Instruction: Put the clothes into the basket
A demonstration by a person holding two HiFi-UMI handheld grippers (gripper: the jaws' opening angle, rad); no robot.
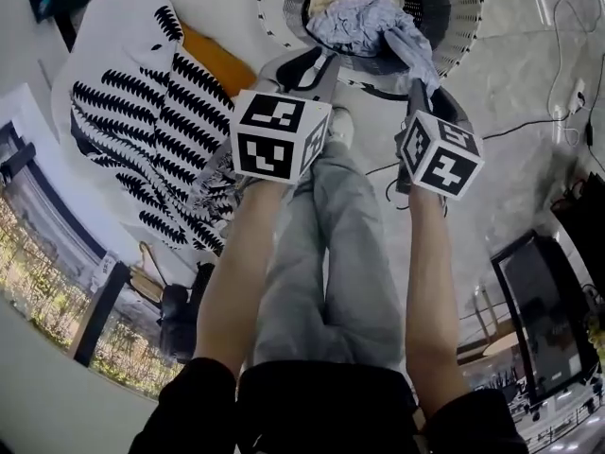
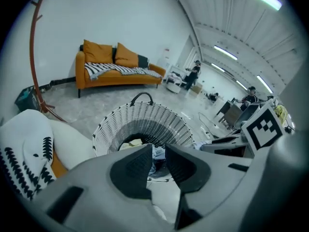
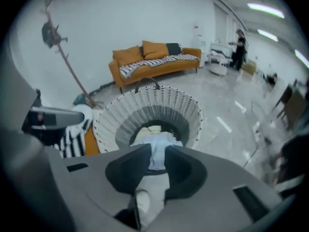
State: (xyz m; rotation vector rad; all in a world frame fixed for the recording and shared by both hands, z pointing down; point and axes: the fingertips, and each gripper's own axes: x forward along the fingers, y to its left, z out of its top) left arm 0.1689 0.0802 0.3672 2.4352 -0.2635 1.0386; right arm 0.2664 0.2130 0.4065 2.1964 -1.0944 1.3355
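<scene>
A white woven basket (image 1: 463,26) stands on the floor in front of me, with a light blue-grey garment (image 1: 364,22) on top of other clothes in it. One tail of the garment hangs over the near rim, right at the tips of my right gripper (image 1: 418,88). In the right gripper view the garment (image 3: 157,151) shows through the narrow gap of my right gripper (image 3: 158,161), whose pads stand slightly apart. My left gripper (image 1: 317,64) hovers at the near rim. Its jaws (image 2: 158,161) are a little apart with nothing between them, and the basket (image 2: 145,115) lies just beyond.
A black-and-white patterned cloth (image 1: 142,112) lies over an orange seat on the left. My legs and a shoe (image 1: 340,126) are under the grippers. Cables (image 1: 529,126) run over the floor at right, near a dark screen (image 1: 544,310). An orange sofa (image 2: 116,69) stands by the far wall.
</scene>
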